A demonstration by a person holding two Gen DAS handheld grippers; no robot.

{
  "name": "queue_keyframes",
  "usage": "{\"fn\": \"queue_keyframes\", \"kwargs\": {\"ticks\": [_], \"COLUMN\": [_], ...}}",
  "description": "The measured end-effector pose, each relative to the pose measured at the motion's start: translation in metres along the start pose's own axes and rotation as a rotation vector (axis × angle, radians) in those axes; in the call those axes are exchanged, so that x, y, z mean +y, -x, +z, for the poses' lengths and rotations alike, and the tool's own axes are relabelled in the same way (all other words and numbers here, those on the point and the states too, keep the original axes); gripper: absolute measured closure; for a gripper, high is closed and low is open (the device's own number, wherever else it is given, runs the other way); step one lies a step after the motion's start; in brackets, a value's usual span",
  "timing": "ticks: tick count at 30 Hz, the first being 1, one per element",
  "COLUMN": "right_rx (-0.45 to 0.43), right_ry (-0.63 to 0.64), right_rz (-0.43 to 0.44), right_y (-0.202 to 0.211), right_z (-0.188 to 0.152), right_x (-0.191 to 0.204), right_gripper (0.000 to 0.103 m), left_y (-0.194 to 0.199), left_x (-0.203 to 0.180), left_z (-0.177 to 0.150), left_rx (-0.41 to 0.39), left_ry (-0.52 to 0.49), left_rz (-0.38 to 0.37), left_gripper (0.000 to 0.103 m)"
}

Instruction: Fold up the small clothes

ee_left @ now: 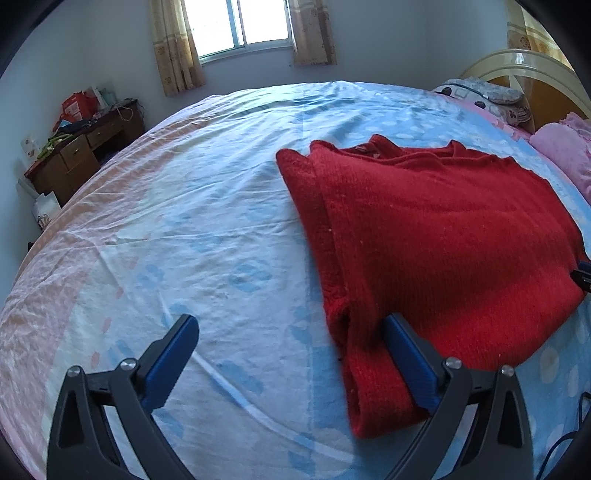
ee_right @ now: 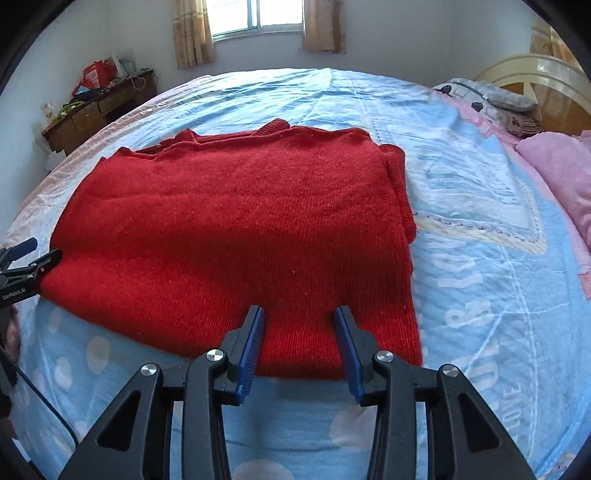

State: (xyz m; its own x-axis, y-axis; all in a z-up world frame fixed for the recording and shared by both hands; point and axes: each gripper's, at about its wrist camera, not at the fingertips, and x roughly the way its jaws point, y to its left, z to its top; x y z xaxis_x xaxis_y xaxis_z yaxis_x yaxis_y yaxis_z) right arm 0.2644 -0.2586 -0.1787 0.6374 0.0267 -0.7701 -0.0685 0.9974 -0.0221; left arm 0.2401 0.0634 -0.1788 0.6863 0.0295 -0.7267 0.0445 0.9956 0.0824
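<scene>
- Lying flat on the bed (ee_right: 480, 229): red sweater (ee_right: 236, 229), already folded into a rough rectangle.
- Hovering at its near hem, right gripper (ee_right: 300, 314), jaws spread, gripping nothing.
- Waiting at the near left corner, left gripper (ee_left: 291, 328), jaws wide apart, one finger touching the knit.
- Advising: pinching all layers at both near corners, lifting evenly.
- Pointing neckline toward the window (ee_right: 255, 14); long axis probably running near-to-far.

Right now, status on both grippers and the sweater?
Left gripper open at the red sweater's left edge. Right gripper open at its near hem. Sweater folded flat on the bed. Nothing blocking.
</scene>
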Motion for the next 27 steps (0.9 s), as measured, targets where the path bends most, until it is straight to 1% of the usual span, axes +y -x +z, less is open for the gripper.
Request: {"fn": "queue_keyframes", "kwargs": {"ticks": [6, 10, 17, 22, 23, 25, 27], "right_rx": [-0.015, -0.018, -0.009, -0.008, -0.008, -0.017, -0.049], "right_ry": [0.011, 0.047, 0.047, 0.054, 0.054, 0.066, 0.109], "right_rz": [-0.021, -0.038, -0.04, -0.062, -0.06, -0.033, -0.001], "right_y": [0.004, 0.008, 0.008, 0.017, 0.02, 0.03, 0.042], "right_z": [-0.005, -0.009, -0.01, -0.011, -0.012, -0.013, -0.015], "right_x": [0.003, 0.006, 0.007, 0.013, 0.014, 0.02, 0.034], "right_gripper": [0.062, 0.062, 0.061, 0.06, 0.06, 0.048, 0.046], "left_y": [0.003, 0.006, 0.009, 0.013, 0.015, 0.023, 0.03], "left_x": [0.001, 0.003, 0.008, 0.011, 0.012, 0.019, 0.029], "left_z": [-0.004, -0.007, -0.01, -0.011, -0.011, -0.011, -0.009], "left_rx": [0.0, -0.003, 0.003, -0.001, -0.005, -0.015, -0.034], "left_ry": [0.003, 0.0, -0.011, -0.013, -0.018, -0.023, -0.011], "left_rz": [-0.011, -0.026, -0.054, -0.047, -0.041, -0.043, -0.042], "left_gripper": [0.0, 0.0, 0.0, 0.0, 0.0, 0.0, 0.0]}}
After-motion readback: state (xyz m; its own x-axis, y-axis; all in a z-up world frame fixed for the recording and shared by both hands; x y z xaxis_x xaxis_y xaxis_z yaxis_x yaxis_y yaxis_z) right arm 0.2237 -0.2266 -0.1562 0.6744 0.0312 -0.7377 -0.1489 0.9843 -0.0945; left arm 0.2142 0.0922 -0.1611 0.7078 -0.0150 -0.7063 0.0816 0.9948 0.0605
